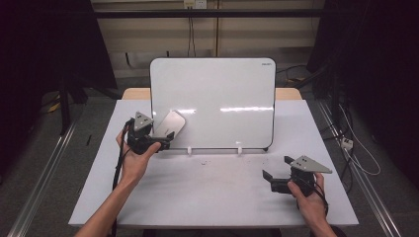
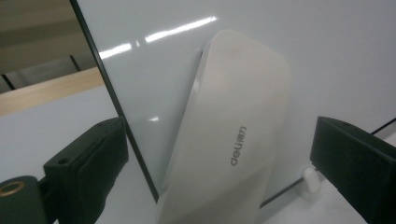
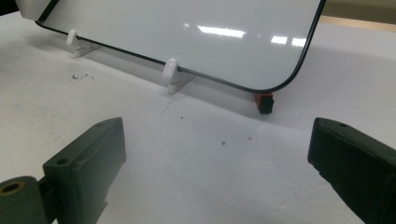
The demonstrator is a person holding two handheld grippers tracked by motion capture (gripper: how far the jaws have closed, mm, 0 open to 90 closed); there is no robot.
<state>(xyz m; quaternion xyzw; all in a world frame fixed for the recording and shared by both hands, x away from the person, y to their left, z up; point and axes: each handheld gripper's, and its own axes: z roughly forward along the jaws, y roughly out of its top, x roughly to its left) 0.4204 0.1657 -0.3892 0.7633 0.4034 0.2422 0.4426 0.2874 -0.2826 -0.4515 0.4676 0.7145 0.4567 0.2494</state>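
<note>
A white whiteboard point(image 1: 217, 98) with a thin black rim stands nearly upright on the white table point(image 1: 212, 197). A white oblong eraser point(image 1: 170, 126) marked "deli" clings to its lower left face, tilted. My left gripper point(image 1: 162, 143) is just below and in front of the eraser. In the left gripper view, the eraser point(image 2: 233, 130) lies against the whiteboard point(image 2: 327, 56) between the wide-apart jaws of the left gripper point(image 2: 217, 154), with a gap on each side. My right gripper point(image 1: 276, 167) rests low over the table at the right, open with nothing between the jaws of the right gripper point(image 3: 215, 140).
Two white clip feet point(image 3: 170, 74) hold the board's lower edge point(image 3: 187, 32). A small red and black block point(image 3: 265, 102) sits under its rounded corner. Dark specks point(image 3: 81, 76) dot the table. Dark floor and cables surround the table.
</note>
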